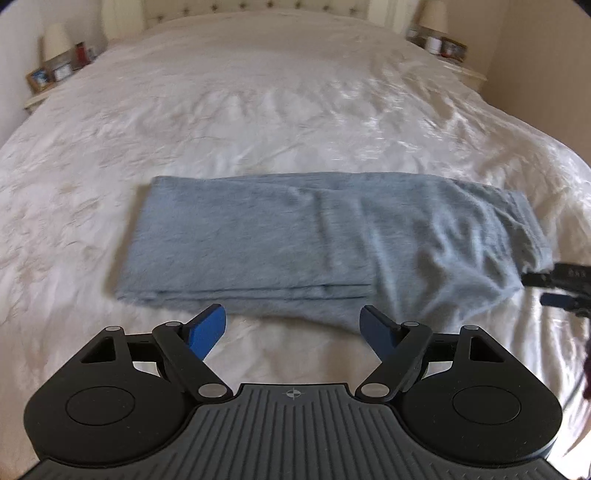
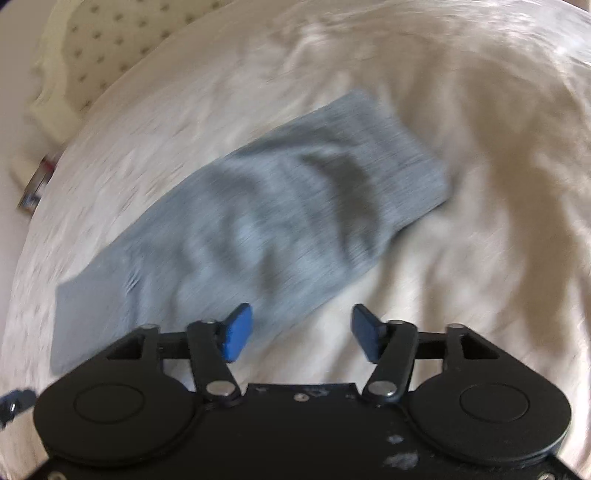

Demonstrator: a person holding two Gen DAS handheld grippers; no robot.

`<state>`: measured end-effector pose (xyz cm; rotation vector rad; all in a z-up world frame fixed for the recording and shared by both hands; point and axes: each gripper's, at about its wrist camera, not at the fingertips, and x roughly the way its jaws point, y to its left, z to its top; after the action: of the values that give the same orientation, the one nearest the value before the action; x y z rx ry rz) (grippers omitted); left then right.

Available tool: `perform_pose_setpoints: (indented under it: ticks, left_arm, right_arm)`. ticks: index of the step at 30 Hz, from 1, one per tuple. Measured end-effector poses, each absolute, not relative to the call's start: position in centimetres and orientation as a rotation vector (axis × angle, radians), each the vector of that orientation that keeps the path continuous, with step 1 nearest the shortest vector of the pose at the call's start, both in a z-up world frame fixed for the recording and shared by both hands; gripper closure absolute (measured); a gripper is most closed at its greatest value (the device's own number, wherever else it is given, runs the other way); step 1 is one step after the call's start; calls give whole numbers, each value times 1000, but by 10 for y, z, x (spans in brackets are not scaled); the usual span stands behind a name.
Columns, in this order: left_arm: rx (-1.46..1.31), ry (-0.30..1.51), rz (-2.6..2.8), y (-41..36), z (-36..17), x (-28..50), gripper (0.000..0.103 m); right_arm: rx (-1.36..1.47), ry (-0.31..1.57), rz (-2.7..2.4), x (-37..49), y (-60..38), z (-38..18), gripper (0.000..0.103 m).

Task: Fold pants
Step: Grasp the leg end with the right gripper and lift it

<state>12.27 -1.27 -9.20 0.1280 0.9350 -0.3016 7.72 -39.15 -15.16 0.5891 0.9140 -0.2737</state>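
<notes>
Light blue-grey fabric pants (image 1: 325, 243) are seen folded into a layered rectangle on the white quilted bed (image 1: 258, 110). Left tongs (image 1: 293, 328) and right tongs (image 2: 301, 332) are held wide apart, empty. Perhaps one final fold is left.

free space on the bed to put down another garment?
Plenty. Bare bedspread between the folded pants and the headboard, plus a wide patch left of the pants. Only a narrow strip on the near side, by the left gripper. The nightstands are cluttered.
</notes>
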Motion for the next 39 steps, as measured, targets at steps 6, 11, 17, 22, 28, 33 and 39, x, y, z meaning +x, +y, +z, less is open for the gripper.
perform_pose_setpoints:
  ticks: [6,11,17,22,28,33,39]
  left_arm:
    - [140,958,-305,-37,-94,134,25]
    - [174,1001,-291,-49,-102,143,27]
    - [225,1019,-283,-63,-109,166,27]
    - [261,1007,-290,-77,-119,198,27]
    - [290,982,-272,-91,-135,237,27]
    - [301,1039,-264,-101,-163,263,27]
    - [359,1143,-326,-113,-191,276,28]
  right_arm:
    - [673,905,-302,94,-440,-166,27]
    - [789,871,-282,109,-469,-180,24]
    - [897,796,-236,128,-487,-201,4]
    - [891,795,-220,136,-495,-200,58]
    - [911,808,-165,132,-507,-182,75]
    - [872,796,-120,142,-502,-148,75]
    - [819,784,-95,156,-484,-115,75]
